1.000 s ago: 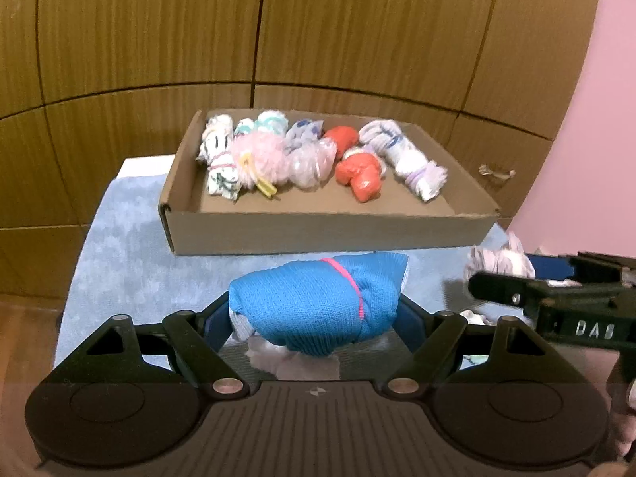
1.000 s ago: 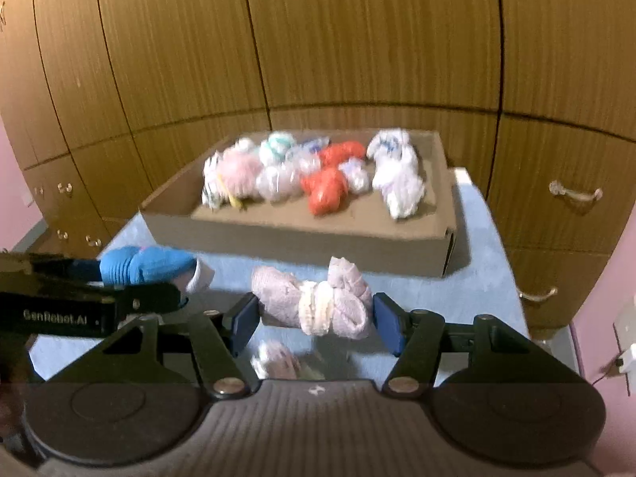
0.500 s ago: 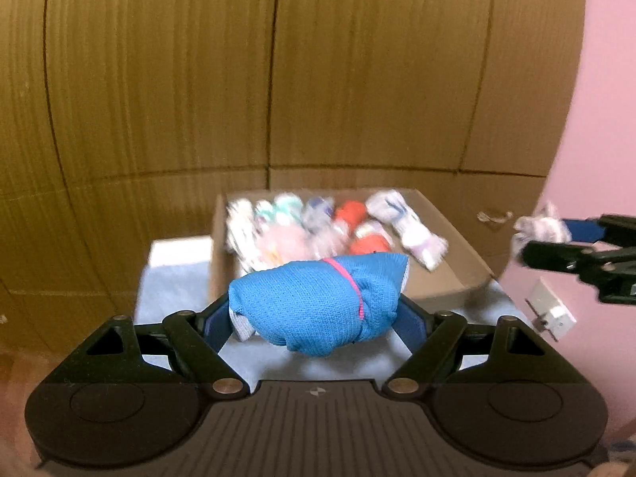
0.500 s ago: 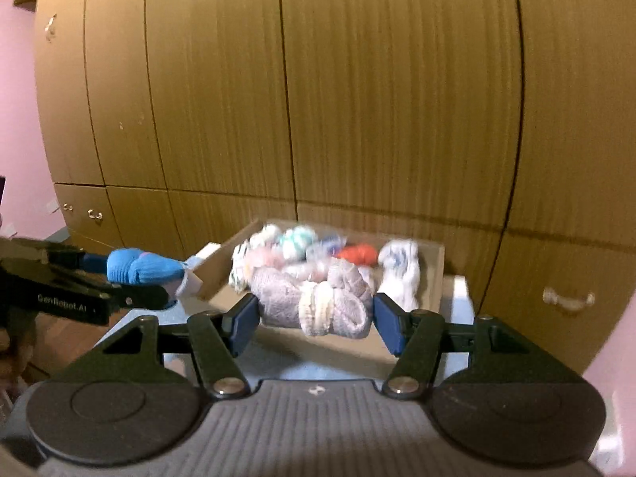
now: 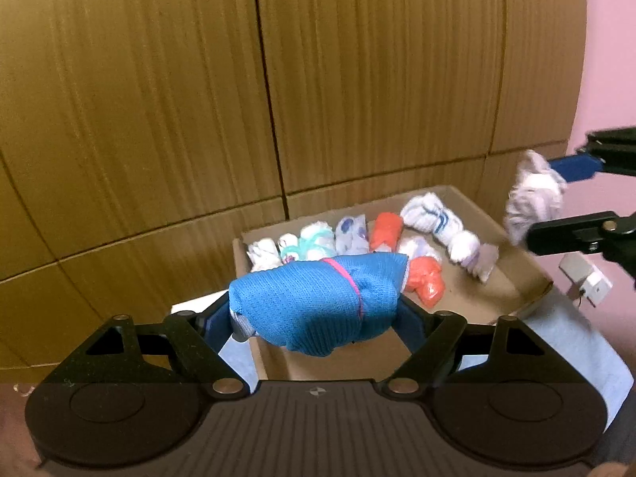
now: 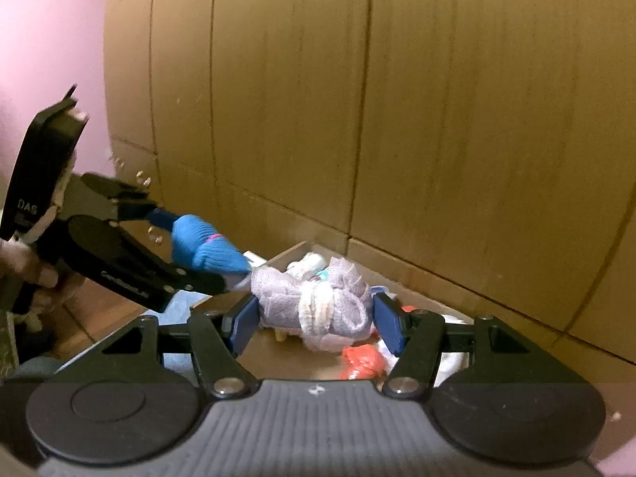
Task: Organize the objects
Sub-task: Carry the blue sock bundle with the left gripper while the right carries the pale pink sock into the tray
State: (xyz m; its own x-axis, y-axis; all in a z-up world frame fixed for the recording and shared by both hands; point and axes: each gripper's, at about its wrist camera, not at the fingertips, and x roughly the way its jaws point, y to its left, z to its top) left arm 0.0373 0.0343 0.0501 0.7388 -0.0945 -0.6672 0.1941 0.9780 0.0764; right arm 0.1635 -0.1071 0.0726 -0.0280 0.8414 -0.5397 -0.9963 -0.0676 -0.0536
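Note:
My left gripper is shut on a blue sock bundle with a pink band, held in the air over the near left corner of the cardboard box. The box holds several rolled sock bundles, among them an orange one and a white one. My right gripper is shut on a grey-lilac sock bundle tied with a cream band, also raised above the box. In the left wrist view the right gripper appears at the far right with its bundle.
Wooden cupboard doors stand close behind the box. The box lies on a light blue cloth over the table. A pink wall with a white socket is to the right. A person's hand holds the left gripper.
Both grippers have lifted off the blue cloth with their bundles and moved toward the box, rolling as they rose. The box now lies lower and tilted in both views.

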